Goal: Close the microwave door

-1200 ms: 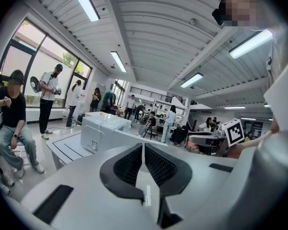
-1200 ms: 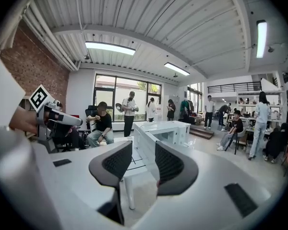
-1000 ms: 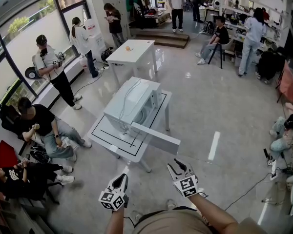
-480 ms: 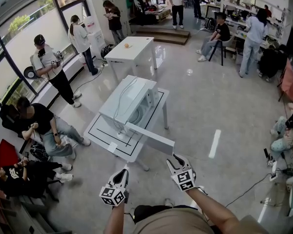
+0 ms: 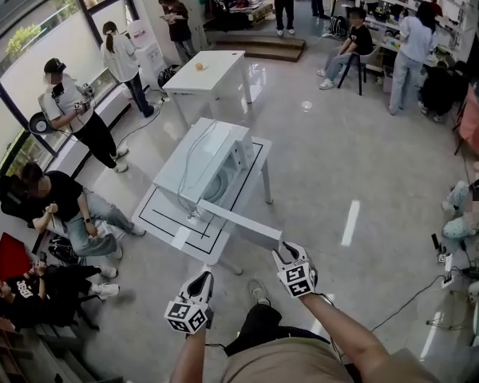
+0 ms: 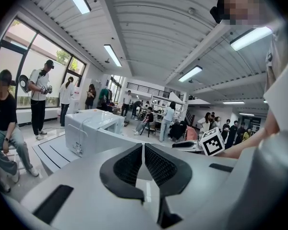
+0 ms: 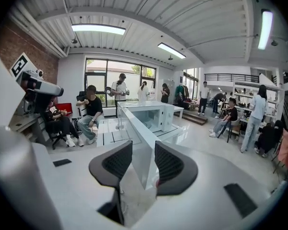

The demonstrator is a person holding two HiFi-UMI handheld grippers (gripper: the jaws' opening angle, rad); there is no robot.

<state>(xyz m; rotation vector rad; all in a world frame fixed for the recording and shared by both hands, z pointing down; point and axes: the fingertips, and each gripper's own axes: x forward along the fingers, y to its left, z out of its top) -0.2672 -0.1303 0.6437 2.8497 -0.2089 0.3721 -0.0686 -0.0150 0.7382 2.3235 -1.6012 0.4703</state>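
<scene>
Head view: white microwave (image 5: 211, 162) on a white tabletop (image 5: 161, 223) marked with black lines. Swung wide open, the microwave door (image 5: 241, 224), free end pointing toward the camera. Right claw (image 5: 285, 251) right at that free end. Left claw (image 5: 203, 278) lower and to the left, clear of the tabletop, above the grey floor (image 5: 343, 174).

Left gripper view: claw tips pressed together, nothing between them. Microwave ahead at left, well apart from the claw.

Right gripper view: claw spread partway, free edge of the microwave door standing inside the gap. Cannot tell whether either side touches it. Beyond the door, the oven cavity (image 7: 151, 119), exposed.
</scene>
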